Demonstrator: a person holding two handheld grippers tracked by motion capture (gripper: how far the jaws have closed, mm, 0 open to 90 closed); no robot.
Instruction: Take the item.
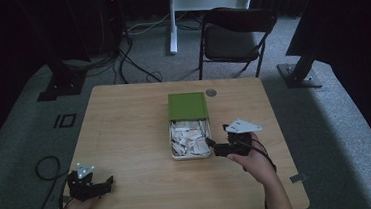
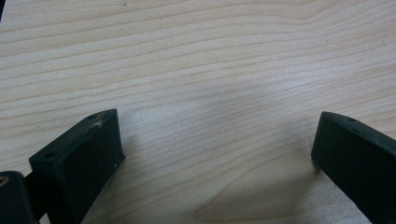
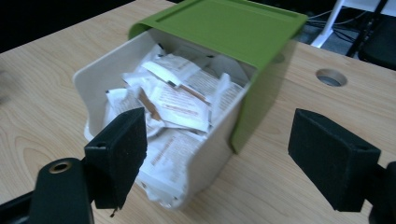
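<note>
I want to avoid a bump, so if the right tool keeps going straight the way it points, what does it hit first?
Most likely the white box of paper packets. In the right gripper view the open right tool frames the box's near corner, with the green lid farther back. Depth is hard to judge.

a recording room or lab, dimly lit. a plain wooden table with a round cable hole stands on grey carpet, ringed by dark curtains at the back and sides. black metal stands with flat feet flank the table, loose cables run across the floor, and a white frame post rises behind. a black folding chair sits at the far side.
</note>
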